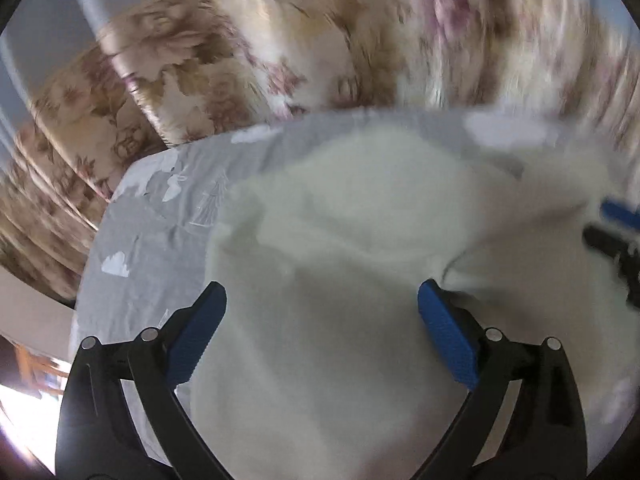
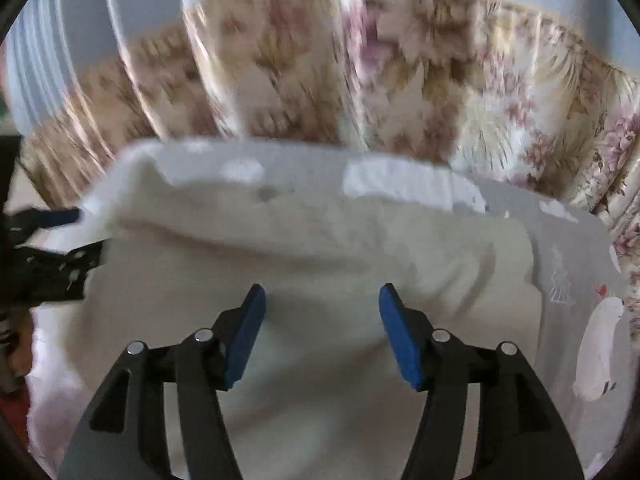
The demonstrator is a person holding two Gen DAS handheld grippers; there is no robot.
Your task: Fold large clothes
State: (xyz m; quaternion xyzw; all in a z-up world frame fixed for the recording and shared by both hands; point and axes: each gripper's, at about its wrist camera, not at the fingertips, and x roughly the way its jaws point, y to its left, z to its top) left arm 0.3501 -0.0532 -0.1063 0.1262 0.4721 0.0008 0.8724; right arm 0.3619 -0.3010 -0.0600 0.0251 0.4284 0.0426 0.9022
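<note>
A large cream-white fleecy garment (image 1: 340,240) lies bunched on a grey patterned bedsheet (image 1: 152,216). My left gripper (image 1: 322,300) is open just above the garment, its blue pads apart with nothing between them. In the right wrist view the same garment (image 2: 320,236) fills the middle. My right gripper (image 2: 322,300) is open over it and holds nothing. The right gripper also shows at the right edge of the left wrist view (image 1: 616,236). The left gripper shows at the left edge of the right wrist view (image 2: 52,236), against the garment's edge.
Floral beige and pink curtains (image 1: 280,40) hang close behind the bed, also in the right wrist view (image 2: 400,72). The grey sheet (image 2: 572,280) with white prints lies right of the garment. The bed's left edge (image 1: 80,300) drops off to the floor.
</note>
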